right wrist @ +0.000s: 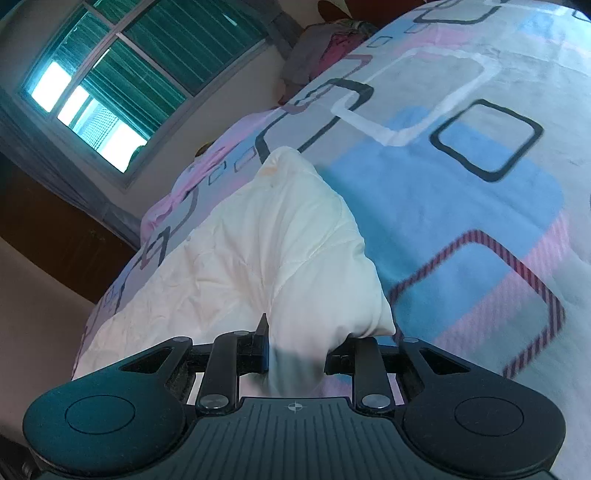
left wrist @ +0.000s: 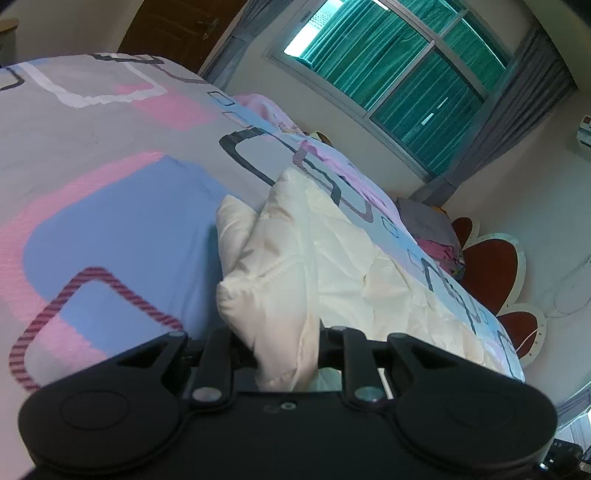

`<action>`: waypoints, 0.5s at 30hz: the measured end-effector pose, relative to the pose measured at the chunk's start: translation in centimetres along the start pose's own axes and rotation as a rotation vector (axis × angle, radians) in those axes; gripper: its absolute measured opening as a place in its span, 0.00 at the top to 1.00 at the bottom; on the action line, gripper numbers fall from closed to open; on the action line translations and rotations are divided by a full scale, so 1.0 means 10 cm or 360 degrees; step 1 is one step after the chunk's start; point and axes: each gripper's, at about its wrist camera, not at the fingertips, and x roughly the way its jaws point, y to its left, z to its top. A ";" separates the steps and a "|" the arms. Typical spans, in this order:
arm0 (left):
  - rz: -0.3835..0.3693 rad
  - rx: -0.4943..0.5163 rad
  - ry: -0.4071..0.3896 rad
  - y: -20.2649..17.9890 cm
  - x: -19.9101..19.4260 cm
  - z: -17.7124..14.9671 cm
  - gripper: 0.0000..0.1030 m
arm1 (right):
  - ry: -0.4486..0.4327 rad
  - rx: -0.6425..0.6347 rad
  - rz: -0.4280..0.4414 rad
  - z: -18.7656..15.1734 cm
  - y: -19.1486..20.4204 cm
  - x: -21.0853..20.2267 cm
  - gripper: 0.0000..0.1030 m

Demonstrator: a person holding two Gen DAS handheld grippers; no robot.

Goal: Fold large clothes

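A cream quilted garment (left wrist: 332,258) lies on the patterned bedsheet (left wrist: 110,206) and is bunched up toward the camera. My left gripper (left wrist: 282,350) is shut on a thick fold of it, and the cloth hides the fingertips. In the right wrist view the same cream garment (right wrist: 258,251) stretches away to the left over the bedsheet (right wrist: 461,206). My right gripper (right wrist: 295,350) is shut on another bunched fold of it, lifted above the sheet.
The bed carries pink and grey bedding (left wrist: 436,232) at its far end, next to a red and white petal-shaped headboard (left wrist: 491,266). A window with green curtains (left wrist: 406,66) is in the wall behind. A dark wooden door (left wrist: 177,26) stands at the back.
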 end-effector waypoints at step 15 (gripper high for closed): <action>0.0049 -0.0109 -0.0104 0.19 -0.15 -0.31 0.20 | -0.0150 0.0104 -0.0154 -0.10 -0.47 -0.27 0.20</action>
